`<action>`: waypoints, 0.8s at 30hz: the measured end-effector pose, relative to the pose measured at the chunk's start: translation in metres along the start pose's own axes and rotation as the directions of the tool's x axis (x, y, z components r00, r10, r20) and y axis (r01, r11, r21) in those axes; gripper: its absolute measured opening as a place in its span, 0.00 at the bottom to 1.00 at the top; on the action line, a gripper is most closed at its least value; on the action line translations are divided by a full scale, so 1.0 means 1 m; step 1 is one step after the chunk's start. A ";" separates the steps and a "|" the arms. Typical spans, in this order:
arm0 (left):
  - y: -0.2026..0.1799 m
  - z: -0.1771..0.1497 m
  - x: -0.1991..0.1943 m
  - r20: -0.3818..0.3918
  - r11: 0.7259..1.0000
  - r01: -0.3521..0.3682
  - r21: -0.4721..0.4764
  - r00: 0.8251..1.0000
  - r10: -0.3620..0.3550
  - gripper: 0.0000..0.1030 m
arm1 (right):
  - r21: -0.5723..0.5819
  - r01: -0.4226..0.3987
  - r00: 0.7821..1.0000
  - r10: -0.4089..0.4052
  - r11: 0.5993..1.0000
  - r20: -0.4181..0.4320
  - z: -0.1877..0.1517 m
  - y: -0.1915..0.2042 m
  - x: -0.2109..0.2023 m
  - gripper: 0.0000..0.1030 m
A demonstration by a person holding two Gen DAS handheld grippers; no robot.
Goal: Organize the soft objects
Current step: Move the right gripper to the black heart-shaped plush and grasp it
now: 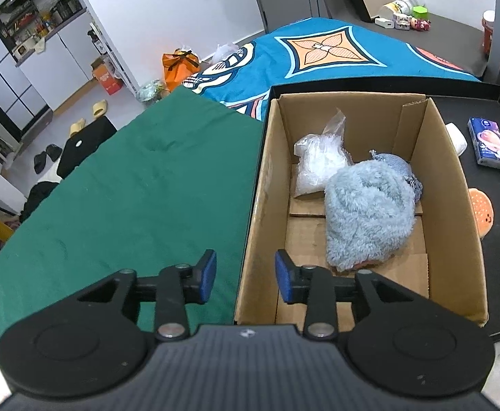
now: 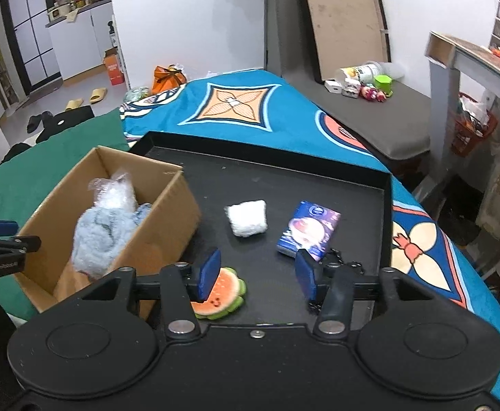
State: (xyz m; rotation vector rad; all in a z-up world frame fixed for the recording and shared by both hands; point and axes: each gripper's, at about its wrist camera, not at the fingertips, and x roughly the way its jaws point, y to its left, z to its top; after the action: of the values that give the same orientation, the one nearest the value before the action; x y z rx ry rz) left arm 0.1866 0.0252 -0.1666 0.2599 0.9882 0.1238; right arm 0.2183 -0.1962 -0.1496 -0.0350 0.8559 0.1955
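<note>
A cardboard box [image 1: 452, 171] [image 2: 167, 215] stands on the left part of a black tray [image 2: 318, 185]. Inside it lie a fluffy light-blue cloth [image 1: 370, 209] [image 2: 96, 236] and a clear plastic bag [image 1: 318, 161] [image 2: 113, 193]. My left gripper [image 1: 245, 275] hovers open over the box's near left wall, nothing between its pads. My right gripper [image 2: 258, 275] is open above the tray. A watermelon plush [image 2: 221, 293] lies just under its left finger. A white pouch [image 2: 246, 219], a blue tissue pack [image 2: 310, 231] [image 1: 488, 142] and black beads [image 2: 342, 262] lie further on the tray.
The tray rests on a blue patterned blanket [image 2: 236, 102] beside a green cloth [image 1: 130, 185]. A grey bench [image 2: 387, 116] with small toys and jars stands behind. A table with an orange basket [image 2: 472, 126] is at the right. Shoes and bags lie on the floor at the left.
</note>
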 end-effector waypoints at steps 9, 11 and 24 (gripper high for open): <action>-0.007 0.002 -0.004 0.018 0.999 -0.041 0.030 0.999 0.041 0.64 | 0.046 0.008 1.000 -0.008 0.999 -0.006 -0.011 -0.031 0.007 0.51; -0.010 0.003 -0.004 0.019 0.998 -0.051 0.044 0.999 0.050 0.69 | 0.061 0.008 1.000 -0.008 0.998 -0.002 -0.014 -0.037 0.009 0.53; -0.025 0.006 -0.001 0.000 0.988 -0.120 0.098 0.993 0.121 0.81 | 0.209 -0.008 1.000 0.012 0.978 -0.017 -0.028 -0.075 0.038 0.53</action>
State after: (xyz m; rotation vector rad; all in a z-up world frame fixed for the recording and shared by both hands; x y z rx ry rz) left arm 0.1907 0.0001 -0.1691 0.4095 0.9859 0.1869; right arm 0.2361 -0.2672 -0.2001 0.1648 0.8907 0.1138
